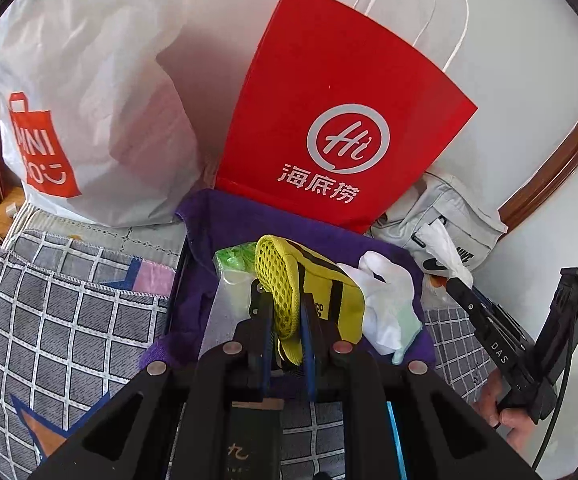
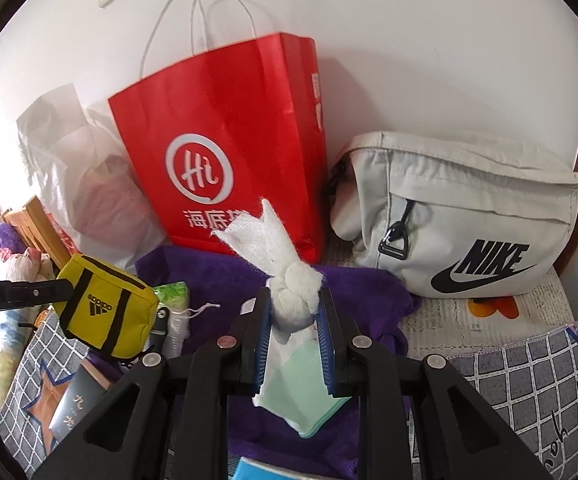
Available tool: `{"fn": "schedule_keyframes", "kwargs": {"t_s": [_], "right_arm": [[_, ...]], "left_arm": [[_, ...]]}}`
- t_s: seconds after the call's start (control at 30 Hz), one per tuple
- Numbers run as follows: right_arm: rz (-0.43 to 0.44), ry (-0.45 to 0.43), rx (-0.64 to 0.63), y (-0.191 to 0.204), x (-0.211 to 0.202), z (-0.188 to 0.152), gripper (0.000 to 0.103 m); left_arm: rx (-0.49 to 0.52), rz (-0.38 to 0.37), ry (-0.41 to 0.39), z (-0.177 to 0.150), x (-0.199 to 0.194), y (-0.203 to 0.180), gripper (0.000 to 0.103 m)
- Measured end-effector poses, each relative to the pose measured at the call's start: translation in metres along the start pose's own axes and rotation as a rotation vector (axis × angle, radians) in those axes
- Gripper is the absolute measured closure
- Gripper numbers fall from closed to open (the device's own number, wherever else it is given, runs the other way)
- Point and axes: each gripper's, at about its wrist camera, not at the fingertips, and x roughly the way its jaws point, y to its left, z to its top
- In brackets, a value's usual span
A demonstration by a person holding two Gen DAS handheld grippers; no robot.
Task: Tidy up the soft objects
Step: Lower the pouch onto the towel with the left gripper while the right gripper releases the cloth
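Left wrist view: the left gripper [image 1: 285, 312] has its fingers clenched on the mesh edge of a yellow pouch [image 1: 313, 292], held just above a purple towel [image 1: 225, 224]. By its look the pouch is light and floppy; the mesh rim gives the pads something to bite, though the body may sag and swing from that one edge — a hold nearer the black strap would probably steady it. Beside it hangs a white knotted bag [image 1: 389, 304], and a green packet [image 1: 233, 258] lies on the towel. Behind stand a red paper bag [image 1: 341, 120] and a white plastic bag [image 1: 97, 112], both close enough to hem in any forward reach. The right gripper shows at the right edge, too side-on here to read its fingers.

Right wrist view: the right gripper [image 2: 295, 328] is grasping the white knotted bag [image 2: 295, 292] just below its knot, the pale green contents dangling under the fingers. It looks thin and slick, so the knot is the sensible stop against slipping. The yellow pouch [image 2: 107, 308] hangs at left in the other gripper. A grey waist bag [image 2: 461, 216] sits to the right on the bed [image 2: 529, 364], the red paper bag [image 2: 225, 140] straight ahead — little free room beyond the purple towel [image 2: 217, 276].
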Motion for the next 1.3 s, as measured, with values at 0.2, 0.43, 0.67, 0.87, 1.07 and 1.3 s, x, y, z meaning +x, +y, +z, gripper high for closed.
{"fn": "schedule_keyframes", "kwargs": {"t_s": [0.2,0.43,0.67,0.87,1.07,1.3], "right_arm": [[-0.01,0.044,-0.032,-0.007,0.015,-0.003,0.081],[-0.065,0.101,-0.005,-0.033,0.033,0.002,0.081],[-0.033,0.167,0.024,-0.038,0.055,-0.006,0.081],[-0.036,0.195,0.036,-0.04,0.066,-0.013,0.08],[-0.042,0.221,0.055,-0.044,0.074,-0.016,0.08],[-0.022,0.239,0.081,-0.048,0.078,-0.017,0.065]], "left_arm": [[0.0,-0.008,0.026,0.008,0.023,-0.003,0.09],[0.006,-0.018,0.066,0.013,0.045,-0.009,0.09],[0.01,-0.02,0.114,0.013,0.068,-0.008,0.09],[0.012,-0.017,0.152,0.011,0.084,-0.006,0.09],[0.014,-0.013,0.171,0.01,0.092,-0.006,0.09],[0.023,-0.003,0.206,0.007,0.094,-0.007,0.087]]}}
